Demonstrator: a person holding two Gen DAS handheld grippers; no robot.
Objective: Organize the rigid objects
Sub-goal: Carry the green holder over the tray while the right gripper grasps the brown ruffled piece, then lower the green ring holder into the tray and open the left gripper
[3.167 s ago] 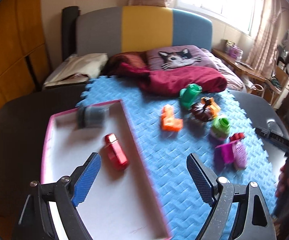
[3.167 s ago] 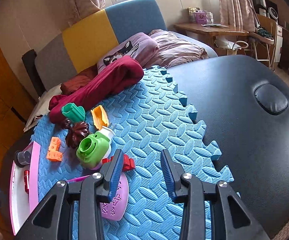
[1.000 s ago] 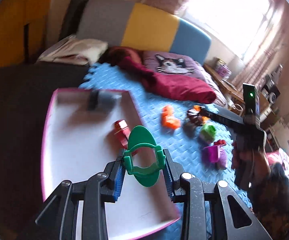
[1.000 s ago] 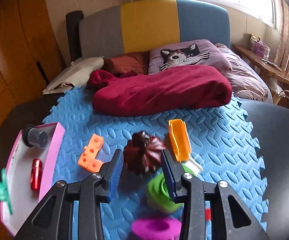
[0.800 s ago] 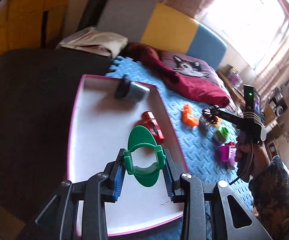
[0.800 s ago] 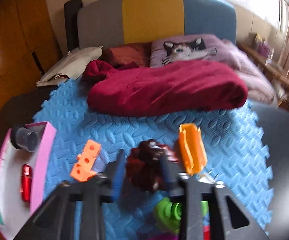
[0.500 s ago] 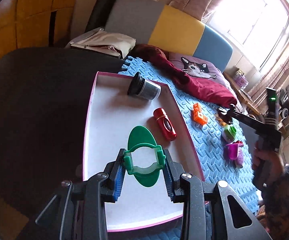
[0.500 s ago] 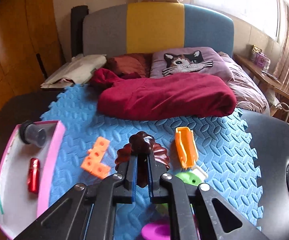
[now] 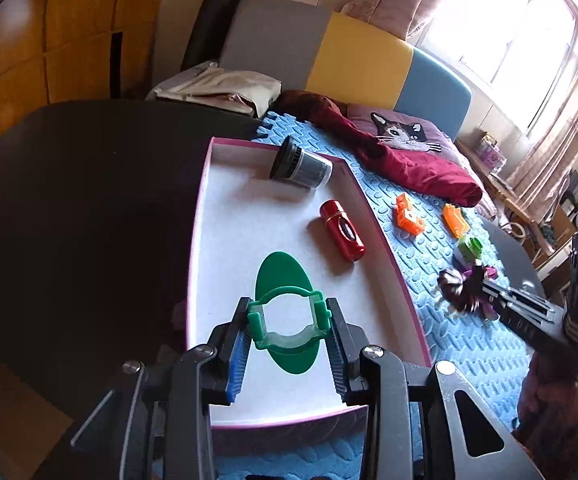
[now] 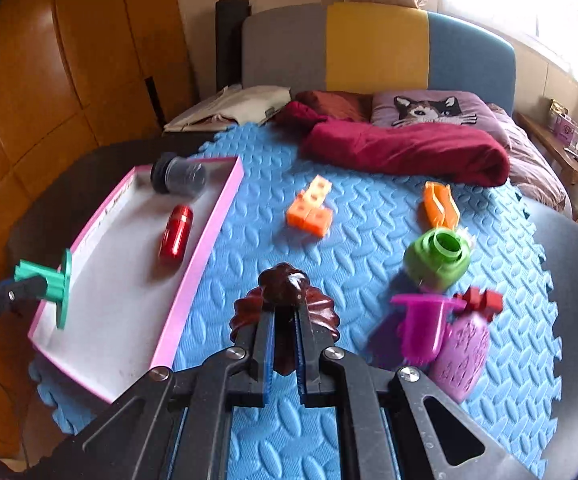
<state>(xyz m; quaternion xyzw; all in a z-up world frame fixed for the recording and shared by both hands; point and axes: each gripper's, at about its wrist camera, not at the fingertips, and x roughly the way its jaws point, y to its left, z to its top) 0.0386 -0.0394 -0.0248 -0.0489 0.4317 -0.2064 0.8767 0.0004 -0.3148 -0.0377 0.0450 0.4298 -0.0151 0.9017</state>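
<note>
My left gripper (image 9: 288, 330) has its fingers clamped on the two side lugs of a green plastic clip with an oval disc base (image 9: 285, 312), which I hold above the near half of the pink-rimmed white tray (image 9: 225, 240). From the right wrist camera the same green piece (image 10: 55, 280) shows at nine o'clock, over the tray's near left edge (image 10: 201, 256), the disc standing on edge.

In the tray, a dark grey ribbed cylinder with a black cap (image 9: 301, 165) lies on its side at the far end, and a glossy red metal cylinder (image 9: 341, 230) lies at about one o'clock from my left fingers, well apart from the grey one.

My right gripper (image 10: 285, 322) has its fingers nearly pressed together, pinching a dark brown fluted plastic mould (image 10: 283, 300) by a thin part, held over the blue foam puzzle mat (image 10: 369, 224) just right of the tray.

On the mat sit an orange block piece (image 10: 311, 206) at twelve o'clock, an orange trough-shaped piece (image 10: 440, 205) at one o'clock, a lime green round container (image 10: 437, 260) at two o'clock, and a magenta cup-shaped piece beside a purple textured oval (image 10: 429, 332) at three o'clock. A small red piece (image 10: 483, 300) touches the purple group. A crimson folded cloth (image 10: 405, 150) lies across the mat's far edge.
</note>
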